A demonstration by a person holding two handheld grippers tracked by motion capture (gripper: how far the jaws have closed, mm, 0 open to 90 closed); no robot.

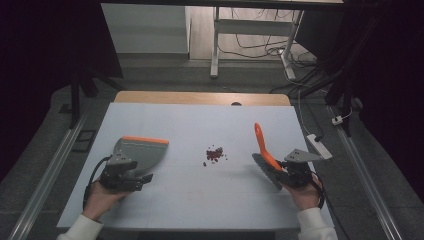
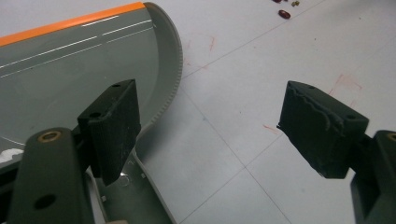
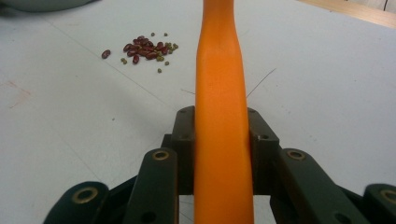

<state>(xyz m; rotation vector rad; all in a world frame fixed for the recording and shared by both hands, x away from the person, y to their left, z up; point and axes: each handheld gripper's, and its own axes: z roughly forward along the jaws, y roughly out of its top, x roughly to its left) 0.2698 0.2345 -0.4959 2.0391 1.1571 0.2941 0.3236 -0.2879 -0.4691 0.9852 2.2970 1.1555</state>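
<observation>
Currently: sweeping set-up, nothing swept yet. Right gripper (image 1: 289, 172) near the desk's right edge, jaws clamped tight on the orange handle of the brush (image 3: 220, 135); handle fills the gap between them in the right gripper view. Brush long axis runs from the grey bristle head (image 1: 265, 170), low at the desk surface, up and away toward the far edge, tip of the handle (image 1: 257, 129) highest. Judged: held this way so the bristles can drag toward the bean pile.

Pile of red beans and small green ones (image 1: 215, 154) sits about mid-desk, between the two tools, apart from both.

Left gripper (image 1: 131, 177) near the left edge, jaws spread wide, gripping nothing; its left jaw stands over the rear part of the grey dustpan (image 2: 70, 79). Dustpan lies flat, orange lip (image 1: 145, 140) facing the far edge, not the beans. Judged: pan needs grasping and turning to face the pile before any sweep pays off.
</observation>
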